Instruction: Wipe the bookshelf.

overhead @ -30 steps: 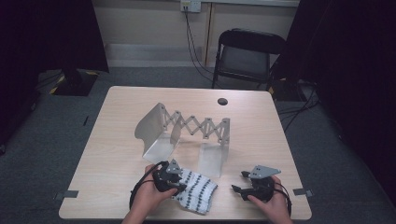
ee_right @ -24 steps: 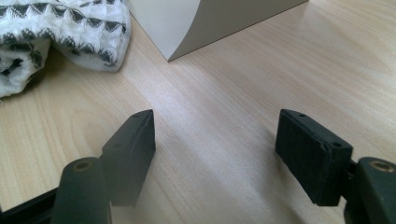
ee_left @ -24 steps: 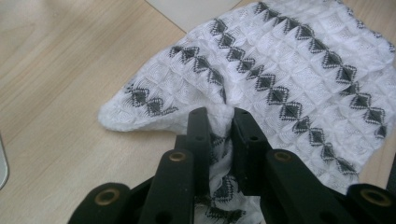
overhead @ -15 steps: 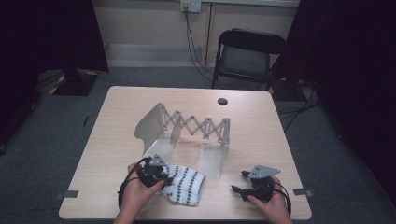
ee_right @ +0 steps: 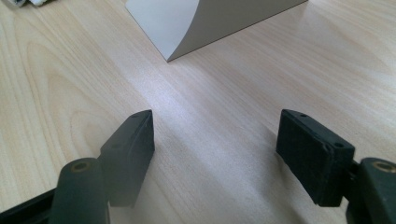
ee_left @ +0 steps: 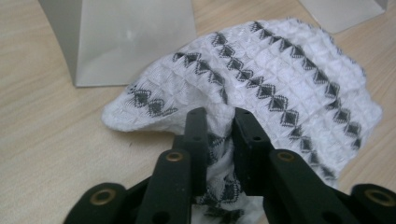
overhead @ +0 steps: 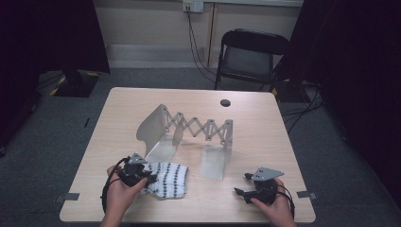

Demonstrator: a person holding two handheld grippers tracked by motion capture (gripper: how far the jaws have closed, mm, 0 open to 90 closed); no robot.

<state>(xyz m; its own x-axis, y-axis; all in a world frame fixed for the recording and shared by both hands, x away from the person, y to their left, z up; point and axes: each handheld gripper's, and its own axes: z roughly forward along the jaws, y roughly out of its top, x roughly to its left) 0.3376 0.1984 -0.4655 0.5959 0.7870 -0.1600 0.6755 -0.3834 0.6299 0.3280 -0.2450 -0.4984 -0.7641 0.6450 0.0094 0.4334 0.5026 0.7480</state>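
A white cloth with black diamond rows [overhead: 169, 179] lies bunched on the wooden table [overhead: 255, 127] near its front left. My left gripper [overhead: 147, 177] sits at the cloth's left edge. In the left gripper view its jaws [ee_left: 219, 114] stand close together with a fold of the cloth [ee_left: 280, 70] pinched between them; they have just been opening slightly, and the fold is still caught. My right gripper [overhead: 242, 188] rests near the front right edge. Its jaws [ee_right: 215, 126] are wide apart over bare wood with nothing between them.
A grey metal stand with a scissor-lattice link [overhead: 198, 127] stands in the table's middle, its two plates [overhead: 215, 161] reaching toward me, one just behind the cloth [ee_left: 126, 37]. A dark round hole [overhead: 225, 102] is at the back. A black chair [overhead: 250, 56] stands beyond the table.
My left hand has moved left along the front of the table, dragging the cloth with it. The right hand has stayed where it was.
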